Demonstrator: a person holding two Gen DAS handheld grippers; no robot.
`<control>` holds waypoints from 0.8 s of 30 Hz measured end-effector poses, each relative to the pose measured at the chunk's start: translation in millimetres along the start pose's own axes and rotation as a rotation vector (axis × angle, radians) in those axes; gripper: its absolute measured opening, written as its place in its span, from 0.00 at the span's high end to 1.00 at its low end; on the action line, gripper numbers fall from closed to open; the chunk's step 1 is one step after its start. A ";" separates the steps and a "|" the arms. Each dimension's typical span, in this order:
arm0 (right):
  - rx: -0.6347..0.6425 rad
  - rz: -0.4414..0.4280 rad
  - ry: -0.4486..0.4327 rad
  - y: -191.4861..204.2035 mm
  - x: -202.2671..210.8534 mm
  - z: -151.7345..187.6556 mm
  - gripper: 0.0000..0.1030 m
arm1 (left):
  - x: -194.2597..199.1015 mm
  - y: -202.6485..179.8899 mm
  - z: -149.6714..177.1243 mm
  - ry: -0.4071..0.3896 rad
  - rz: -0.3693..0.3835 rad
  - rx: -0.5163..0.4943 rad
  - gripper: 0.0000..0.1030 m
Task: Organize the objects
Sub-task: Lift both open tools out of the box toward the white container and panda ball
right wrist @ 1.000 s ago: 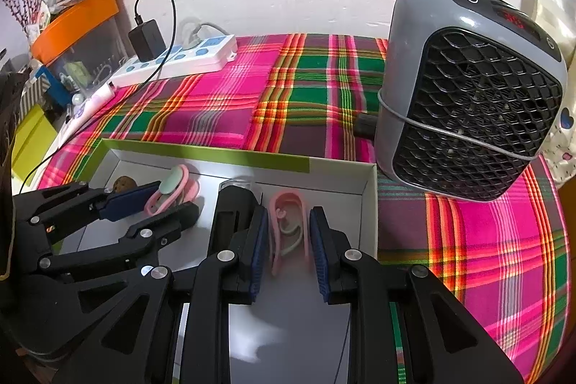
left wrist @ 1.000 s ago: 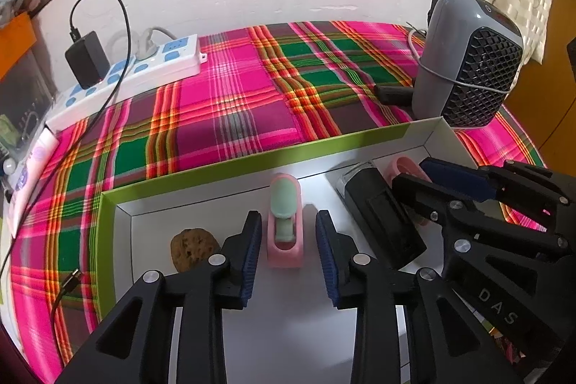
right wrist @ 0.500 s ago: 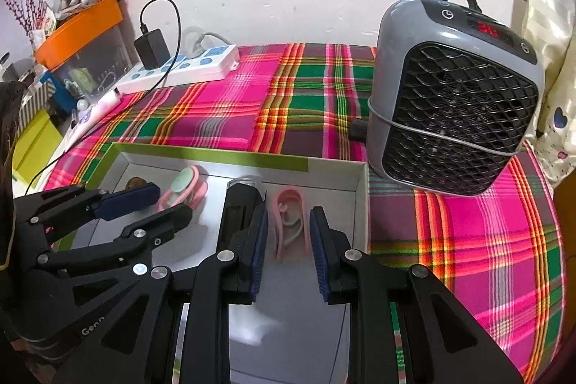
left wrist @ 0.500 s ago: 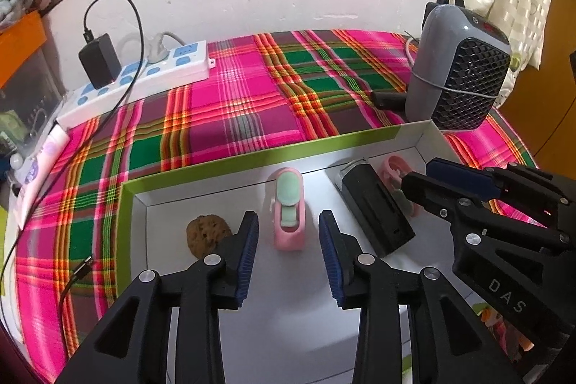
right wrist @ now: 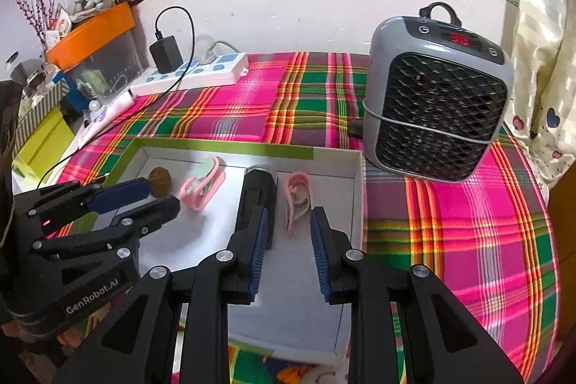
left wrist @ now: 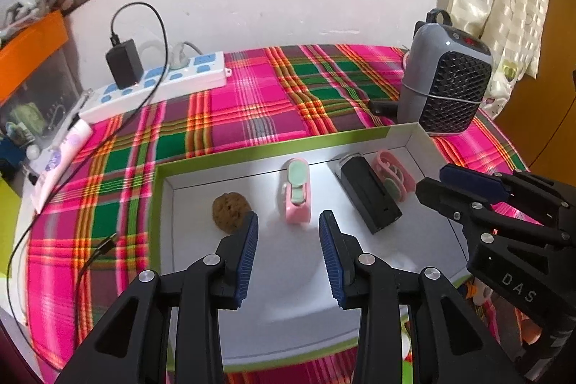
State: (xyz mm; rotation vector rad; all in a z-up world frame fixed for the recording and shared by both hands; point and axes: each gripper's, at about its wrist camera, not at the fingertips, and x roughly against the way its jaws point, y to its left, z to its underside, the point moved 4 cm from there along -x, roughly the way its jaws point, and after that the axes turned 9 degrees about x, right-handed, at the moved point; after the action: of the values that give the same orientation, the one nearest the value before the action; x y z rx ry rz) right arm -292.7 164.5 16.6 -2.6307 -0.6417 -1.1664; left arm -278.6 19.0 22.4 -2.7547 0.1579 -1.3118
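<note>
Left wrist view has the left gripper [left wrist: 288, 233] over the white floor of the green-rimmed box [left wrist: 273, 153], its blue pads parted by a moderate gap with nothing between them; just ahead of its tips lies the pink and mint clip [left wrist: 297, 195], and beside the left-hand tip the brown walnut-like lump [left wrist: 230, 207]; to the right of the tips the black block [left wrist: 370, 198] lies lengthwise, with the second pink clip [left wrist: 392, 173] beyond it near the box's far right corner. In the right wrist view the right gripper [right wrist: 288, 240] is opening, its pads clear of everything; that second clip lies on the box floor just past its tips, and the black block just beside its left finger. Four things already sit in a row inside the box, so I judge the placing step done and both tools free. Outside the box the plaid cloth [left wrist: 252, 110] carries only a power strip [left wrist: 158, 85] and a grey heater [right wrist: 437, 112]. Next would be lifting both tools clear without nudging the clips, then checking for any stray item to fetch; none is plainly visible.
</note>
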 end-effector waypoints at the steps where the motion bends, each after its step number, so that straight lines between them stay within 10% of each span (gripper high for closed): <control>1: -0.003 -0.001 -0.003 -0.3 2.3 1.5 0.69 | 3.1 0.6 1.6 -0.001 0.003 0.004 0.67; 24: -0.025 0.006 -0.034 4.8 41.2 33.9 0.68 | 48.6 19.5 34.1 -0.053 0.012 0.054 0.67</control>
State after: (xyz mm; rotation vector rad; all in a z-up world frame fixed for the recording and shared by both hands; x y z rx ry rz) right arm -243.7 184.6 24.4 -2.6772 -0.6284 -1.1370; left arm -222.7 -5.5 35.9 -2.7363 0.1335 -1.2202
